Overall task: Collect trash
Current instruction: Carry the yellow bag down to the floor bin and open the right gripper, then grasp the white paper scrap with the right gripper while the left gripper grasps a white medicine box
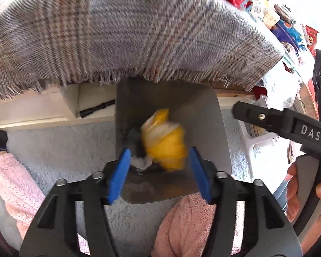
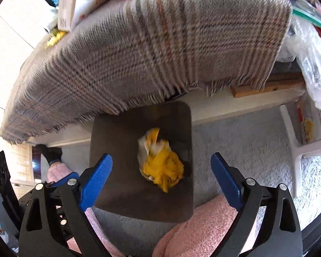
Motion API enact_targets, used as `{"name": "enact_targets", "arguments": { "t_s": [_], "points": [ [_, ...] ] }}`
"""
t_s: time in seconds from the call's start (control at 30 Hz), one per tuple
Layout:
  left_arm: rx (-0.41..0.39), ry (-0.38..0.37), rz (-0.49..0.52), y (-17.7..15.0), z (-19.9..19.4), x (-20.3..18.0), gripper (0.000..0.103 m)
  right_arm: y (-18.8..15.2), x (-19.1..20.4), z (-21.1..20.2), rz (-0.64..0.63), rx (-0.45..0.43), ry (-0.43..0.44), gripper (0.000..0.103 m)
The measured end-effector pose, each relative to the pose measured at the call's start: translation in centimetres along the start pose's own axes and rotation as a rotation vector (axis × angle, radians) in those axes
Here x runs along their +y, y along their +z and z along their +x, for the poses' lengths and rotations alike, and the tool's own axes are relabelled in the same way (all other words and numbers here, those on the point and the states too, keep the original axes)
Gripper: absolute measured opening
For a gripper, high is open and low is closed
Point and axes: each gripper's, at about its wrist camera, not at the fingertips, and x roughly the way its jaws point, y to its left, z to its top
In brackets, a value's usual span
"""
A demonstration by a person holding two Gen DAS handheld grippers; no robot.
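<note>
Both tools gape — yellow wrapper (image 2: 162, 169) below, inside the bin (image 2: 109, 132).

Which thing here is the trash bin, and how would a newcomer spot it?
Start at the grey plaid fringed blanket draped over the table edge. Directly below its fringe, on the pale carpet, stands the dark rounded-rectangular bin. It is the only open container, with crumpled yellow-and-white trash inside it.

Both wrist views look steeply down from close above an open bin (image 1: 203, 115) (image 2: 117, 132) on the carpet, plaid cloth (image 1: 117, 32) (image 2: 139, 53) draped at twelve o'clock. They share the yellow wrapper (image 1: 167, 143) (image 2: 162, 167) inside.
</note>
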Motion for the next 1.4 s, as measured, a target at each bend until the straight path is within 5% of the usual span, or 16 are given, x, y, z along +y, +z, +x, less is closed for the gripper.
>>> {"name": "enact_targets", "arguments": {
  "t_s": [0.27, 0.77, 1.03, 1.27, 1.4],
  "points": [
    [-0.123, 0.034, 0.026, 0.9, -5.7, -0.5, 0.086, 1.2, -1.6, -5.7, -0.001, -0.133, -0.019, 0.100],
    [-0.292, 0.049, 0.092, 8.9, -11.8, -4.1, 0.090, 8.4, -2.8, -11.9, -0.009, -0.322, 0.007, 0.099],
    [-0.336, 0.053, 0.110, 14.8, -11.4, -5.7, 0.084, 13.0, -2.3, -9.7, -0.060, -0.283, 0.016, 0.049],
    [-0.300, 0.052, 0.105, 19.4, -8.9, -6.7, 0.064, 14.9, -2.2, -7.0, -0.062, -0.239, 0.077, 0.045],
    [-0.276, 0.055, 0.092, 21.0, -7.5, -6.6, 0.063, 15.4, -1.7, -6.2, -0.096, -0.225, 0.096, 0.045]
  ]
}}
